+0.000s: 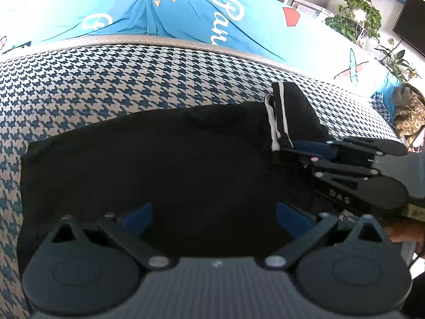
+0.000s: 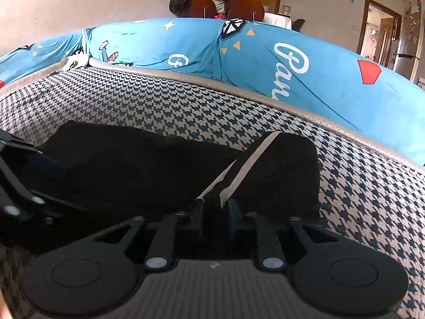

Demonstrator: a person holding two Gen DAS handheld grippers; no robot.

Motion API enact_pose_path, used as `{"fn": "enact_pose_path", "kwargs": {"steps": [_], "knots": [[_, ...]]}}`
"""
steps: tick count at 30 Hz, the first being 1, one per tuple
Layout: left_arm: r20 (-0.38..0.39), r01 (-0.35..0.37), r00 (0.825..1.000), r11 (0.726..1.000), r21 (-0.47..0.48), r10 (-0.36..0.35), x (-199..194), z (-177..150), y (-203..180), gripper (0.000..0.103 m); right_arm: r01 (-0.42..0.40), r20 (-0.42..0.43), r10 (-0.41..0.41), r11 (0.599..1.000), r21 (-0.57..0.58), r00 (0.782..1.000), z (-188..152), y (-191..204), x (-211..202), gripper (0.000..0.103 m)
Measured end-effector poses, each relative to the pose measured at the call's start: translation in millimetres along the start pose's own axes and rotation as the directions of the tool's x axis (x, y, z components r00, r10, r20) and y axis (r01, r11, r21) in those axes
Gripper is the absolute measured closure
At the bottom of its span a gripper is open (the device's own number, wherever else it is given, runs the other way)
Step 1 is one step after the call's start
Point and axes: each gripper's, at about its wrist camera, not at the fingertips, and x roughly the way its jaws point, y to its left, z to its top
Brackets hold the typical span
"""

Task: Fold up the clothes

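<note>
- A blue printed cushion (image 2: 265,61) runs along the back of the houndstooth sofa seat (image 1: 132,79); potted plants (image 1: 356,18) stand off to the side, and nothing lies across the garment.
- The black garment (image 1: 159,164) lies spread on the seat, directly under the left gripper (image 1: 213,214), whose jaws gape wide above it.
- The right gripper (image 2: 216,207) is pinched onto the garment's white-striped edge (image 2: 255,154), lifting a fold.
</note>
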Motion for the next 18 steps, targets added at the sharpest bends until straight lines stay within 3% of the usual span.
{"fn": "enact_pose_path", "kwargs": {"steps": [2, 7, 12, 18], "knots": [[0.001, 0.001, 1.000, 1.000, 0.000, -0.001, -0.2, 0.4, 0.1, 0.000, -0.013, 0.017, 0.012, 1.000, 0.011, 1.000, 2.7, 1.2, -14.0, 0.077], [0.012, 0.001, 1.000, 1.000, -0.006, -0.001, -3.5, 0.3, 3.4, 0.000, 0.002, 0.069, -0.010, 0.994, 0.110, 0.998, 3.9, -1.0, -47.8, 0.077], [0.021, -0.009, 1.000, 1.000, -0.021, 0.009, -6.7, 0.2, 9.9, 0.000, 0.098, 0.080, -0.115, 0.976, 0.192, 0.990, -6.4, -7.6, -70.0, 0.076], [0.028, -0.020, 0.999, 0.999, -0.047, 0.022, -9.6, 0.0, 18.4, 0.000, 0.213, 0.041, -0.238, 0.925, 0.313, 0.970, -14.3, -29.7, -71.9, 0.076]]}}
